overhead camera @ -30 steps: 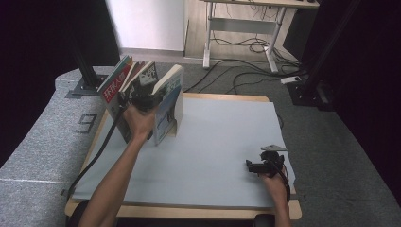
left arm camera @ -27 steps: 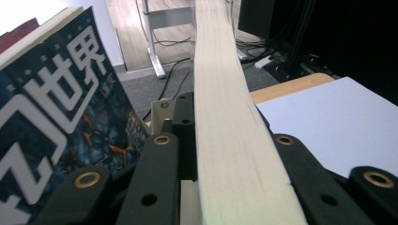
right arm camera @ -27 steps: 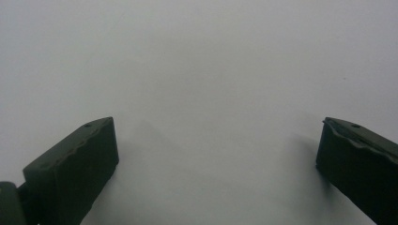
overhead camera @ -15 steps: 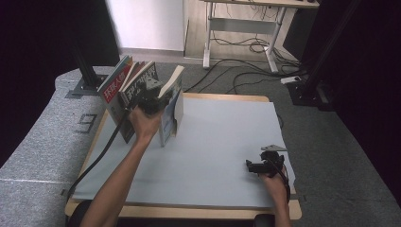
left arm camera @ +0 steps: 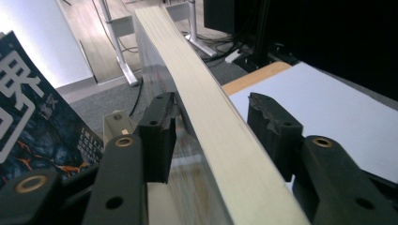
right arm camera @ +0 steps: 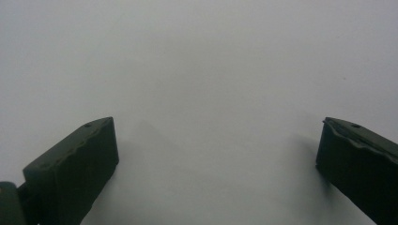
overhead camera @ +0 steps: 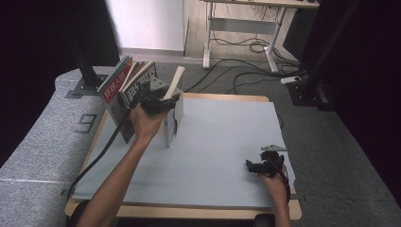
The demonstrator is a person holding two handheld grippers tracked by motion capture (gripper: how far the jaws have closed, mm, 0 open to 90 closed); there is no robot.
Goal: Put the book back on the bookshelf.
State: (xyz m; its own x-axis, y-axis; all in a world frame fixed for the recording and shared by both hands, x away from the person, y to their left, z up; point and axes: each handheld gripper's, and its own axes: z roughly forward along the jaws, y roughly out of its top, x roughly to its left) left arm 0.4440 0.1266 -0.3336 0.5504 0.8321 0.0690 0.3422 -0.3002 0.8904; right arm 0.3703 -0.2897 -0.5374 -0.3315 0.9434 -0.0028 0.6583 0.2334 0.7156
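— Grippers first?
— Right gripper [overhead camera: 255,166] rests near the table's [overhead camera: 227,98] front edge, jaws wide apart over bare mat.
— Farther back?
— Left gripper [overhead camera: 158,97], jaws just loosened, straddles the pale book [left arm camera: 206,112], which stands beside the leaning books [overhead camera: 124,85].

A wooden desk [overhead camera: 227,98] topped with a pale grey mat [overhead camera: 222,142] stands on grey carpet [overhead camera: 42,142]. Beyond it lie a white wall panel [overhead camera: 146,23], wood flooring, a metal-framed table [overhead camera: 246,28] with trailing cables [overhead camera: 246,47], and black curtains [overhead camera: 359,56].
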